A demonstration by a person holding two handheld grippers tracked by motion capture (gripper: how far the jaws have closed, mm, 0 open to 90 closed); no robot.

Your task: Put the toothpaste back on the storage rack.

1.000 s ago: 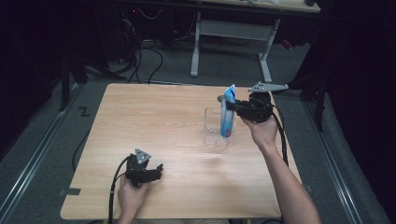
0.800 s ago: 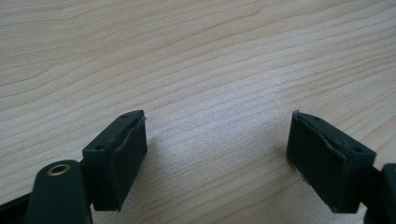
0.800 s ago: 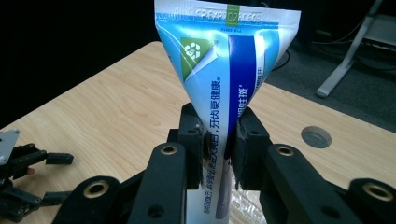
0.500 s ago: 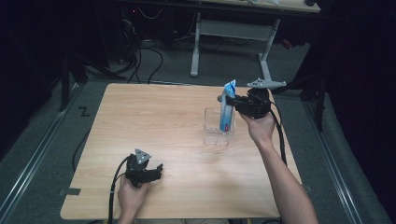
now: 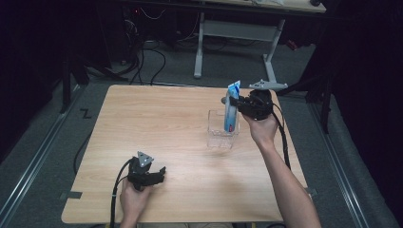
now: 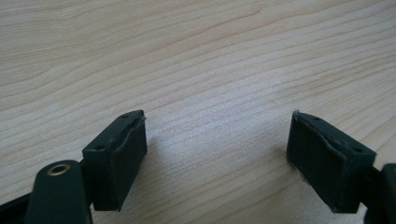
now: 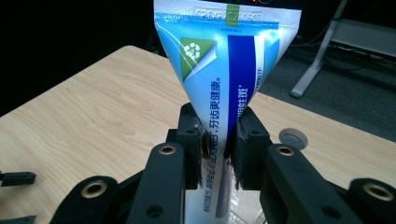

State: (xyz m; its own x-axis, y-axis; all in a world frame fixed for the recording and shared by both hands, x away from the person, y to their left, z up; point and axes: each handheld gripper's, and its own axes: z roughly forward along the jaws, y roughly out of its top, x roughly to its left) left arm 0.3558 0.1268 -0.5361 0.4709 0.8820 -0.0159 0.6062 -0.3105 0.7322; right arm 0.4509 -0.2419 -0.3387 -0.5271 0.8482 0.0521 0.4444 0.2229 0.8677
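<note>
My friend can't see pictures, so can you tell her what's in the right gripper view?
Two black jaws of the right gripper squeeze a blue and white tube, which stands upright with its flat crimped end on top. Behind it lies a light wooden table, with a small round silvery thing on it near the tube.

A tube (image 5: 231, 110) stands in a container (image 5: 221, 134) on the table's (image 5: 157, 123) right half, far side.
</note>
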